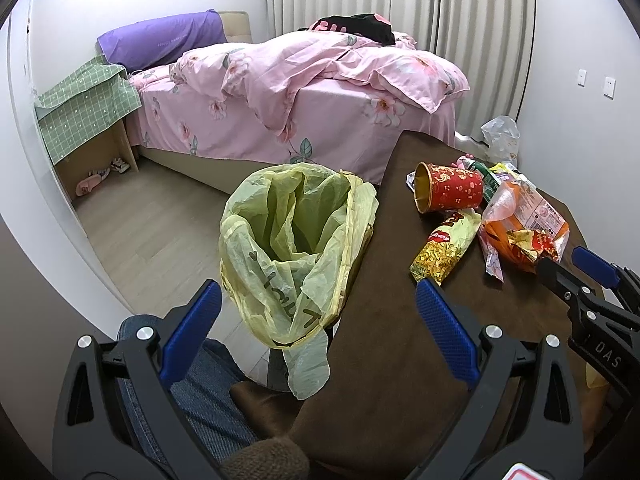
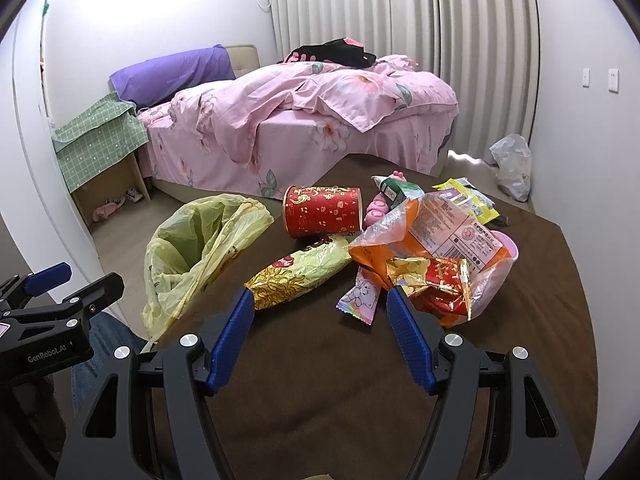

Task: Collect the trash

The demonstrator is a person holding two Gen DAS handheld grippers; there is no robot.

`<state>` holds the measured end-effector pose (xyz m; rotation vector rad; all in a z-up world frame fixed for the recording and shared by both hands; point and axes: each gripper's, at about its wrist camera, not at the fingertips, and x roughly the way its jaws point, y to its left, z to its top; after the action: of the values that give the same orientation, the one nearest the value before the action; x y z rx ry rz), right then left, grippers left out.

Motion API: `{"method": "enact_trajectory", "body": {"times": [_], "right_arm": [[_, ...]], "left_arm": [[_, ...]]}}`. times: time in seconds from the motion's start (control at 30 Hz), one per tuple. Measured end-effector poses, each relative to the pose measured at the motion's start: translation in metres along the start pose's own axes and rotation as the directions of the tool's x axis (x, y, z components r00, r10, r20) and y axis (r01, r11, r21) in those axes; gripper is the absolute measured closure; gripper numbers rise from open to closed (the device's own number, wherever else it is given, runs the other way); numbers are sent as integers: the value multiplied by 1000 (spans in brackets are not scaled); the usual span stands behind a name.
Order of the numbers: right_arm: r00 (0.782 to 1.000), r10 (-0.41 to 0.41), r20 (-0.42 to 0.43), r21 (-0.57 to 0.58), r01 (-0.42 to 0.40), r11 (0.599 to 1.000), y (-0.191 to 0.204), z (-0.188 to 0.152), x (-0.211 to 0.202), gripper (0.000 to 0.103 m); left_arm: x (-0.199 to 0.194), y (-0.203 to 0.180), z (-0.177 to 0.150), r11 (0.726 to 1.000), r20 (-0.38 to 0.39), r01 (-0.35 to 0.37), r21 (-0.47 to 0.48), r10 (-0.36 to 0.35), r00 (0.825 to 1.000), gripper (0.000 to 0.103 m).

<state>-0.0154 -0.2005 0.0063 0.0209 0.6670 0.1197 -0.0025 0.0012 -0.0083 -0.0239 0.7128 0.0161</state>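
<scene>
My left gripper (image 1: 318,300): black triangular-cutout frames, blue ribbed pads (image 1: 446,330), silver screws behind pads. My right gripper (image 2: 320,316): same build; "DAS" lettering behind fingers. White "GenRobot.AI" marking on left body. Blue jeans below.

We're in a home bedroom, unmade bed (image 2: 304,120) with pink floral duvet, purple pillow (image 2: 172,76), green-checked cloth over nightstand (image 2: 100,140), slippers (image 2: 106,210) on wood floor, pale pleated curtains (image 2: 400,8), wall switches (image 2: 612,80)
</scene>
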Motion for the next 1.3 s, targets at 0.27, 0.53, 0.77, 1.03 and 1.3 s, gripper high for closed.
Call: {"method": "enact_trajectory", "body": {"times": [0.27,0.53,0.77,1.03,1.3], "right_arm": [[1000,3,-4,-1,-3,1000,0,-1,1,38],[1000,2,-5,-1,-2,1000,0,-1,1,38],[1000,2,-5,0,-2,1000,-1,-1,1,38],[1000,3,-5,0,-3,1000,-1,-1,1,38],[1000,4,-6,1,-4,1000,-2,-2,1,38]], "left_arm": [[0,1,0,1000,-1,-1,-1,1,1000,10],[0,1,0,1000,-2,-1,0,1,1000,10],[0,1,0,1000,-3,-1,-1,1,1000,10],[0,1,0,1000,-2,-1,0,1,1000,10],[0,1,0,1000,-3,-1,0,1,1000,10]]}}
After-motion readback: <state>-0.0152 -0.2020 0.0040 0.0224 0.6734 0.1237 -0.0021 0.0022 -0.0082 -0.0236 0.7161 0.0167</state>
